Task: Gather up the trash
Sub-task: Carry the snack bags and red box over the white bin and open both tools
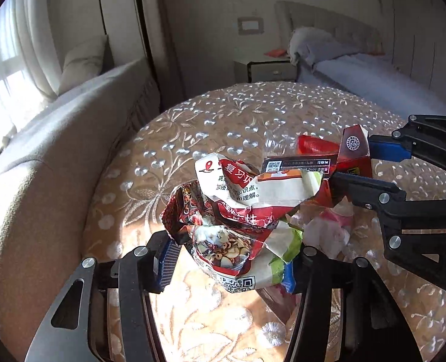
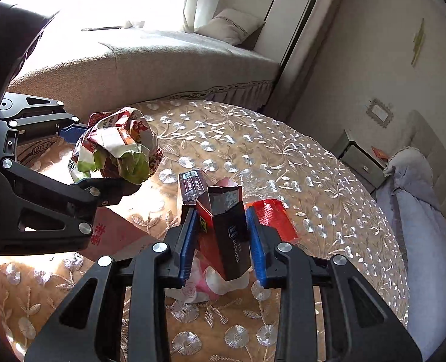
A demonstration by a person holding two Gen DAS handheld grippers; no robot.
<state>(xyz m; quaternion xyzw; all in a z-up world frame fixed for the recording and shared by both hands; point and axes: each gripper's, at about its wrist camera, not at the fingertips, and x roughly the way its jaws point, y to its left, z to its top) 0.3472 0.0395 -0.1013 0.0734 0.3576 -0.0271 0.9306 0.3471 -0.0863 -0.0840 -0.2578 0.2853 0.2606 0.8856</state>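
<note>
A crumpled red, white and green snack wrapper sits between the blue pads of my left gripper, which press on both its sides. The right wrist view shows that bundle in the left gripper at the left. My right gripper is shut on a dark red cigarette box that stands upright and torn open at the top. In the left wrist view the box and the right gripper are at the right.
A round table with an embroidered floral cloth lies below. On it are a red wrapper, pink-and-white crumpled paper and a red printed sheet. A beige sofa curves behind; a bed and nightstand stand beyond.
</note>
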